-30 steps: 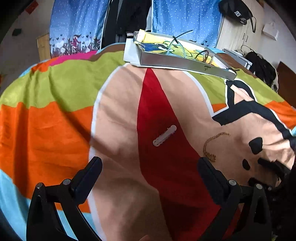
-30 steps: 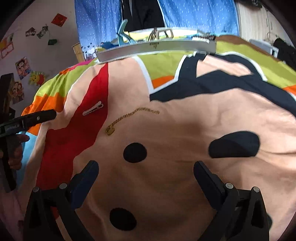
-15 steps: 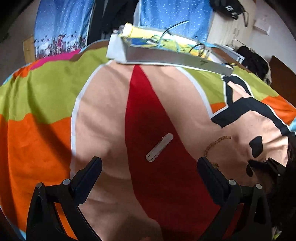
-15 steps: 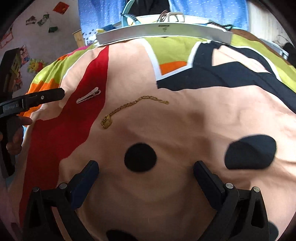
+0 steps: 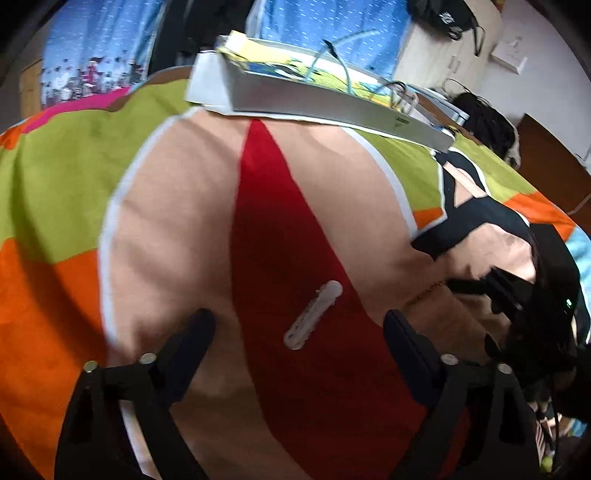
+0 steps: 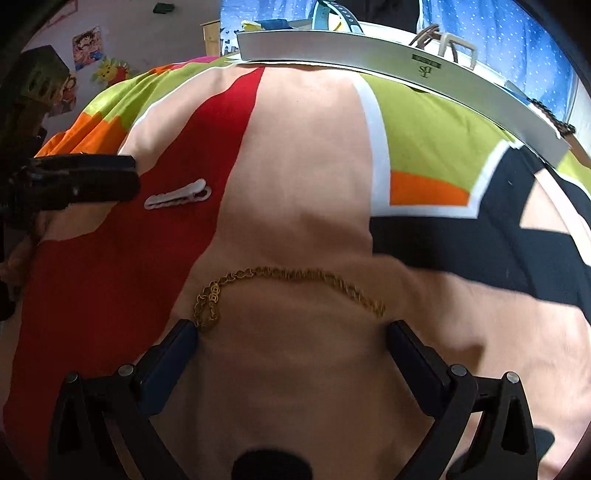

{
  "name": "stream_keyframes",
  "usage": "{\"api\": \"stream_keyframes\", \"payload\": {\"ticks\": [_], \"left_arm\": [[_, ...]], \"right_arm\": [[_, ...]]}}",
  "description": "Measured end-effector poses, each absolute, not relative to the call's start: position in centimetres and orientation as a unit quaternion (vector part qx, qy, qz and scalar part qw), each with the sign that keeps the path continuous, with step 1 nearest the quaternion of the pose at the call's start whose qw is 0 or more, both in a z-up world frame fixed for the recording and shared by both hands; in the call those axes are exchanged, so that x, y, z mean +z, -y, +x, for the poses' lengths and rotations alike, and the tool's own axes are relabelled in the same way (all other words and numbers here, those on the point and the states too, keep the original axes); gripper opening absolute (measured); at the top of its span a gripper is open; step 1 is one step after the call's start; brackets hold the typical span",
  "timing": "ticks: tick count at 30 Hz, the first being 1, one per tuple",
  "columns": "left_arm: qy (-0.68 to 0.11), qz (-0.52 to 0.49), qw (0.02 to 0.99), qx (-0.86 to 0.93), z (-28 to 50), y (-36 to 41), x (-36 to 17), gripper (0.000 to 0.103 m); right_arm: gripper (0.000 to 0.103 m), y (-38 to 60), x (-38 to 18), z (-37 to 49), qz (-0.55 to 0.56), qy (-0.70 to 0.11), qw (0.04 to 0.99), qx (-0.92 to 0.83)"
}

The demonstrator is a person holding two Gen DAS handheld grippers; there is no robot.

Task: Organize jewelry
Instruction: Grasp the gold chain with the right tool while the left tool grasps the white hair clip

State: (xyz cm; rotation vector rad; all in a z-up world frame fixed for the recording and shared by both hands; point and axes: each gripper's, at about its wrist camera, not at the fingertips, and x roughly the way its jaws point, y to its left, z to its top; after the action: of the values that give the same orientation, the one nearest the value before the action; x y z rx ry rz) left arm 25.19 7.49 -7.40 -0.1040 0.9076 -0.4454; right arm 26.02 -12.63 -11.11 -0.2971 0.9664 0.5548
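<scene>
Bright printed cotton covers the whole working surface: a bedspread (image 6: pixel 306 177) in lime green, orange, red, peach and black, rumpled into soft folds. In the right wrist view a gold chain (image 6: pixel 280 288) lies curved across the peach patch at lower centre, its clasp end bunched just beside the left fingertip of the right gripper (image 6: pixel 291 336), whose jaws stand wide apart with nothing between them. At middle left of that frame a white hair clip (image 6: pixel 178 196) lies flat on the red stripe, the dark tip of the other tool just beside it. In the left wrist view the left gripper (image 5: pixel 299 325) is also spread wide, and the clip sits between its two fingers on the red band. Along the top of both frames runs a long silver-grey tray (image 6: pixel 406 79) resting on the bedspread, with loops of thin cord and other small items inside, too small to tell. Behind it hang blue dotted curtains (image 6: pixel 491 33); cartoon stickers (image 6: pixel 88 50) dot the pale wall at upper left
</scene>
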Motion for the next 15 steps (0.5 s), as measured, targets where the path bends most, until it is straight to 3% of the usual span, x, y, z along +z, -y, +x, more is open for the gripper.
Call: {"api": "stream_keyframes", "payload": {"ticks": [4,7,15], "left_arm": [[-0.444,-0.041,0.862,-0.242,25.8,-6.8,-8.0,0.055],[-0.459,-0.044,0.851,-0.252,26.4,-6.6,-8.8,0.041],[-0.47,-0.018,0.846,-0.252,26.8,-5.8,-9.4,0.031]], "right_arm": [[0.103,12.9,-11.3,26.5,-0.136,-0.452,0.839,0.27],[0.103,13.3,-11.3,26.7,-0.132,-0.451,0.839,0.274],[0.102,12.7,-11.3,27.1,-0.152,-0.442,0.842,0.269]]}}
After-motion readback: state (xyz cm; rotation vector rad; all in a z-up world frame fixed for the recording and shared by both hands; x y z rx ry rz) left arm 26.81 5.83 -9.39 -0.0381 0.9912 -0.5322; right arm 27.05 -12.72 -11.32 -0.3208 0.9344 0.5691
